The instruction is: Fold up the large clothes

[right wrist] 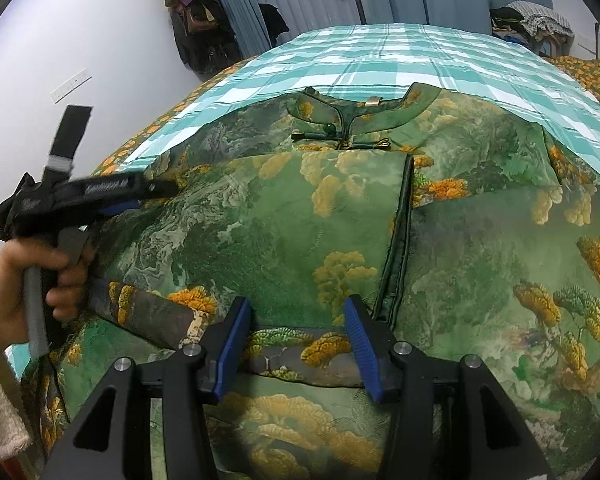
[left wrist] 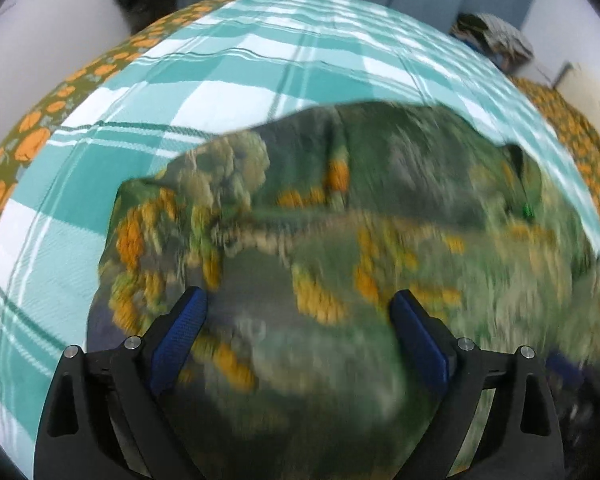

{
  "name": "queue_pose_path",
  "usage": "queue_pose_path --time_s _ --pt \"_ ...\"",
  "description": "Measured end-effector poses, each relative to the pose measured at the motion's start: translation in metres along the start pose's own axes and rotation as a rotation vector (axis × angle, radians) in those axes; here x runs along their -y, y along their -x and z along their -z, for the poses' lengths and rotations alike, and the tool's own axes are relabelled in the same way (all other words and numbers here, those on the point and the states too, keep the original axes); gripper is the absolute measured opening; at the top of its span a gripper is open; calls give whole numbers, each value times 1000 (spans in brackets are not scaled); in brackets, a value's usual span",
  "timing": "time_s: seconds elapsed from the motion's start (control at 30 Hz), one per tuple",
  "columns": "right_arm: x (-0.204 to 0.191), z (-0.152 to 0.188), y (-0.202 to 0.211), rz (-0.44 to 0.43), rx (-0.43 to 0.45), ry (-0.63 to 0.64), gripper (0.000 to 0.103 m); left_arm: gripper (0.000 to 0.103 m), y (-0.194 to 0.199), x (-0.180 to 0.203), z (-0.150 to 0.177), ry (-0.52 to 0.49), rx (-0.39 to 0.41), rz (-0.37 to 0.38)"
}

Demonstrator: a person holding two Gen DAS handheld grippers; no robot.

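Observation:
A large green garment (right wrist: 300, 216) with orange and yellow tree prints lies spread on the bed, collar (right wrist: 356, 114) at the far end, both side parts folded in to a dark-piped edge (right wrist: 400, 240) near the middle. My right gripper (right wrist: 298, 320) is open just above the near part of the cloth, holding nothing. My left gripper (left wrist: 298, 312) is open over the blurred garment (left wrist: 340, 220), empty. The left tool and the hand holding it (right wrist: 72, 208) also show at the garment's left edge in the right wrist view.
The garment lies on a teal and white checked sheet (right wrist: 380, 52) over an orange-flowered bedspread (left wrist: 32, 136). A white wall (right wrist: 80, 40) runs along the left. Hanging dark clothes (right wrist: 200, 32) and a pile of clothes (right wrist: 532, 20) stand beyond the bed.

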State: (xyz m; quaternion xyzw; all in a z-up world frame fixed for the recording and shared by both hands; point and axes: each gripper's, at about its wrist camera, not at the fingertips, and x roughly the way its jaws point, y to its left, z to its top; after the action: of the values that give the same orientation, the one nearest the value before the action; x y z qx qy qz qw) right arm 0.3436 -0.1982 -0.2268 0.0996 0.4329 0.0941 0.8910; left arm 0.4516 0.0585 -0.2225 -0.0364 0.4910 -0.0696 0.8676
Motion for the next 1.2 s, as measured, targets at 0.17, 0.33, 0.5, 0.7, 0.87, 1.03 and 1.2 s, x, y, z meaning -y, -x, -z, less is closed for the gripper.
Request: queue_pose_path --time_s 0.17,0.33,0.5,0.7,0.87,1.03,1.2 --pt "-3 0 0 16 -7 14 50 94 22 7 27 -96 -3 -29" --pt "-14 -4 8 73 -37 61 50 94 60 11 53 -115 -44 -38" --pt "-28 9 72 53 51 109 51 94 123 4 107 -150 -25 62" --pt "-12 63 163 71 89 188 56 96 197 -31 163 -179 15 25" --pt "43 118 227 160 8 128 56 98 209 -77 196 -55 -56 42" --pt "104 169 270 212 -81 -74 72 98 199 -90 231 67 -138 207" --pt "138 203 272 94 -197 -293 72 98 181 -66 245 17 -187 255"
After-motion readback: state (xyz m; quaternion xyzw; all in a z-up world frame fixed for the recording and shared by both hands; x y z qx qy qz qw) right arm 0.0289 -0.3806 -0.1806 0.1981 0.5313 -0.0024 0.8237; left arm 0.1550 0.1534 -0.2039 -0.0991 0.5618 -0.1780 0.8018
